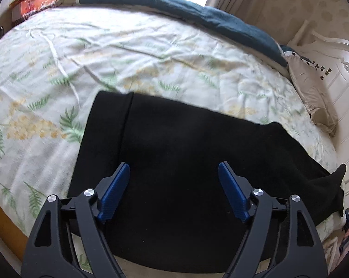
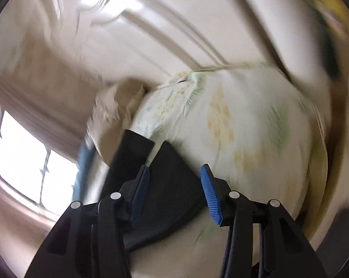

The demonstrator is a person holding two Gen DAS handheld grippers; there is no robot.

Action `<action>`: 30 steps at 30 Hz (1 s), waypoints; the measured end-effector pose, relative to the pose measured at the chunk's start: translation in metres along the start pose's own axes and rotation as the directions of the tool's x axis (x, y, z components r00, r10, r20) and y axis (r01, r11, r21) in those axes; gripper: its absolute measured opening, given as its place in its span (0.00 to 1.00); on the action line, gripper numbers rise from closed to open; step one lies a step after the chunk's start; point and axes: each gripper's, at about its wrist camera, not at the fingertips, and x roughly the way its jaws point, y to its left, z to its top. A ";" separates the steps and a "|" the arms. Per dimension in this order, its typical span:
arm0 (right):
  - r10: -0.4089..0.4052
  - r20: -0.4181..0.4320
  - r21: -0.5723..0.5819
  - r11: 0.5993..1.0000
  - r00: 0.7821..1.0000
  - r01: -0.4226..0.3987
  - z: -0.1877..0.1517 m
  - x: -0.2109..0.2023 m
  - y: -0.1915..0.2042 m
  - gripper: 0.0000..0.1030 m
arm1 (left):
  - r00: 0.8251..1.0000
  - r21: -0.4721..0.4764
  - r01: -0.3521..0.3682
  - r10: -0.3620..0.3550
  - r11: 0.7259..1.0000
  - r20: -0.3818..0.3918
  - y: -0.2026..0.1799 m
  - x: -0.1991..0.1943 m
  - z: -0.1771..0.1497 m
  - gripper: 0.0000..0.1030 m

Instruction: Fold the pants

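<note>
Where the black fabric pants [image 1: 179, 153] lie flat on the bed's pale quilt printed with green fern leaves and yellow blossom [image 1: 118, 46], seen from the left wrist as a broad dark band. Long axis running from lower left to right across that view, one end squared off near the middle of the quilt with a straight seam or fold line just inside it, the other end trailing off toward the bed's right edge and ending in a small raised point. Laid in more than one layer, by the look of that line; how many, impossible to tell.

Above the dark cloth, the left gripper [image 1: 174, 173], black-armed with blue ribbed pads, jaws spread wide, nothing between them, pads clear of the fabric.

In the right wrist view, heavily blurred: the right gripper [image 2: 175, 180] with jaws about half apart, pads pressing on nothing, the pants [image 2: 167, 185] showing behind and between the fingers as a dark wedge with two squared ends pointing up and left toward the quilt's corner. Whether pads touch cloth there, not clear.

Along the far side of the bed, a dark teal blanket [image 1: 197, 14]. At the right, a beige pillow [image 1: 313, 92] against a white carved headboard [image 1: 341, 69]. Bright window [image 2: 23, 162] at left in the right wrist view.
</note>
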 end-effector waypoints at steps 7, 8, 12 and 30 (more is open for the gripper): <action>0.050 -0.263 -0.125 0.988 0.963 -0.086 0.017 0.059 0.021 0.46 | 1.000 0.010 -0.003 0.003 1.000 0.011 -0.002 0.005 -0.005 0.89; 0.027 -0.291 -0.177 0.981 0.956 -0.082 0.012 0.062 0.028 0.45 | 1.000 0.018 -0.015 0.014 1.000 0.013 -0.004 0.006 -0.005 0.89; -0.079 -0.297 -0.332 0.943 0.951 -0.025 0.002 0.067 0.056 0.13 | 0.999 0.021 -0.044 0.043 0.999 0.019 -0.009 0.009 -0.006 0.92; -0.204 -0.062 -0.291 0.940 0.977 0.178 0.050 0.057 0.035 0.24 | 1.000 -0.026 -0.012 0.012 1.000 0.028 -0.005 0.009 -0.005 0.94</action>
